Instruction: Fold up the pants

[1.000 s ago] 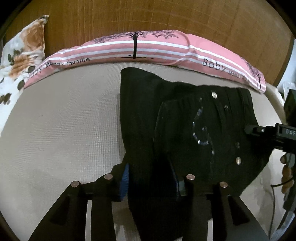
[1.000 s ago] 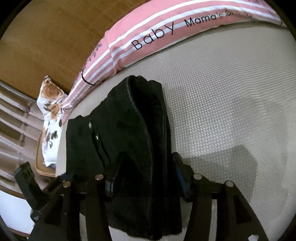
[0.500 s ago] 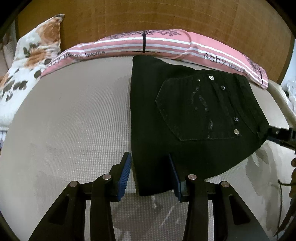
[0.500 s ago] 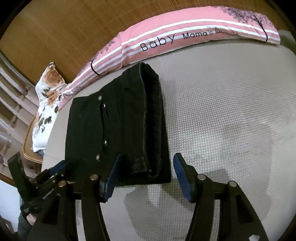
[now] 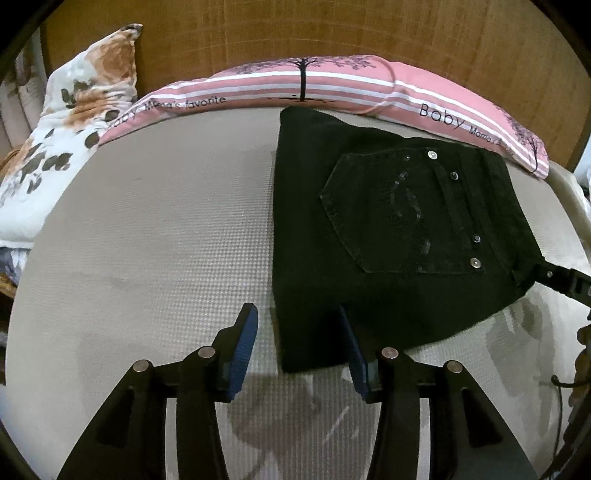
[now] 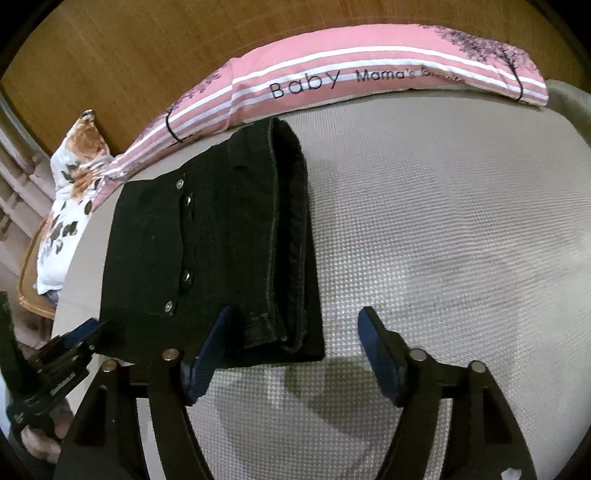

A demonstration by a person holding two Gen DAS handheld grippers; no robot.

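At the bottom of the left wrist view, the left gripper (image 5: 299, 341) stands with its jaws spread wide and nothing between the blue pads; the near corner of the pants (image 5: 388, 236) lies just past them on the mattress (image 5: 155, 240). At the bottom of the right wrist view, the right gripper (image 6: 291, 354) is likewise spread wide and empty, its left pad just at the near edge of the stacked hem, its right pad over bare mattress.

The pants sit centre-right in the left view and centre-left in the right view as a compact black bundle, back pocket and rivets on top, layered leg ends showing at the near right edge. Judged from this, the folding looks essentially finished; at most a small squaring of the flared right corner remains.

Beyond the bundle, a pink striped pillow (image 5: 332, 85) runs across the upper frame, touching or just beside the far edge of the pants, with a floral pillow (image 5: 74, 122) at upper left and a wooden headboard (image 5: 295, 33) behind.

A second ago both grippers were closed on cloth that hung raised between the pads; half a second ago the bundle was already down and the jaws were parting. Now both have opened wider and drawn back.
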